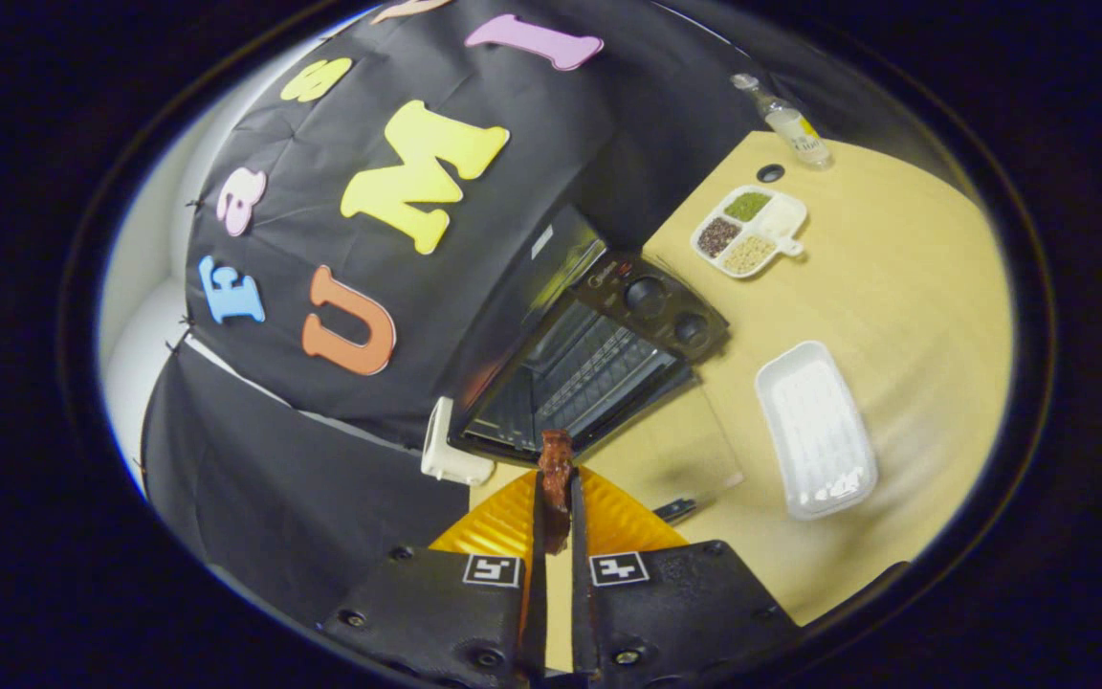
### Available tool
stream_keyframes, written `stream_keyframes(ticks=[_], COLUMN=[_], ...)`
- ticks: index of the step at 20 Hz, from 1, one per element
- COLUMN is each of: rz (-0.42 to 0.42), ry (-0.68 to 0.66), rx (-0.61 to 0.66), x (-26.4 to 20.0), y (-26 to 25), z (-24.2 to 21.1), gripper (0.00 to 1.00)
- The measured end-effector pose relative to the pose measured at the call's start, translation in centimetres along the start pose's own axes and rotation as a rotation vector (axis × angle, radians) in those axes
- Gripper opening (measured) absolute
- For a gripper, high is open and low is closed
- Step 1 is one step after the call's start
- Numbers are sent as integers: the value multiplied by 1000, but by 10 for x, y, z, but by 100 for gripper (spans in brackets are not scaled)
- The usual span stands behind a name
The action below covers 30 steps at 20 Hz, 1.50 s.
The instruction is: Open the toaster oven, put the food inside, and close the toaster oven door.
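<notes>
Hand-held gripper (556, 498): fingers narrow, both pressed on a reddish-brown piece of food (556, 478), its tip standing out past the fingertips; held lifted, apparently for carrying to the oven.
Toaster oven (599, 344): just beyond the food, glass door (671, 450) dropped open flat toward the gripper, wire rack exposed, so the cavity appears ready to receive.
White tray (814, 431): on the desk (905, 277) beside the oven, empty, likely the food's source.
Divided dish (750, 230) of grains: farther back.
Bottle (795, 129): at the desk's far end.
Surface: pale wood. Room: black cloth wall behind the oven.
</notes>
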<state>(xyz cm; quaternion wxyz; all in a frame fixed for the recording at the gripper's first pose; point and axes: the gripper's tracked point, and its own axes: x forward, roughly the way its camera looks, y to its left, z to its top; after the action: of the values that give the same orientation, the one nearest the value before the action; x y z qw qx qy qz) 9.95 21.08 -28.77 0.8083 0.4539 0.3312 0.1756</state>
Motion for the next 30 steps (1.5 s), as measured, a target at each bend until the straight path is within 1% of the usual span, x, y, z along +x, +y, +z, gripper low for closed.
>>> stream_keyframes(ticks=[3, 5, 8, 10, 13, 15, 18, 21, 23, 24, 25, 27, 30], rz=[22, 31, -9, -13, -34, -58, -70, -94, -82, -96, -124, -172, -246], ry=[-48, -97, -219, -265, -327, -356, -387, -405, -419, -426, -429, -411, -372], rx=[76, 121, 205, 282, 311, 282, 279, 247, 253, 235, 198, 103, -110], x=[49, 79, 120, 146, 175, 188, 207, 219, 221, 222, 224, 226, 228], y=[9, 9, -7, -15, -22, -24, -23, -26, -25, -27, -31, -34, -39], z=[-11, -10, 2, 9, 24, 31, 40, 42, 44, 45, 44, 41, 35], gripper=[13, 13, 13, 13, 13, 13, 14, 15, 16, 17, 17, 20, 36])
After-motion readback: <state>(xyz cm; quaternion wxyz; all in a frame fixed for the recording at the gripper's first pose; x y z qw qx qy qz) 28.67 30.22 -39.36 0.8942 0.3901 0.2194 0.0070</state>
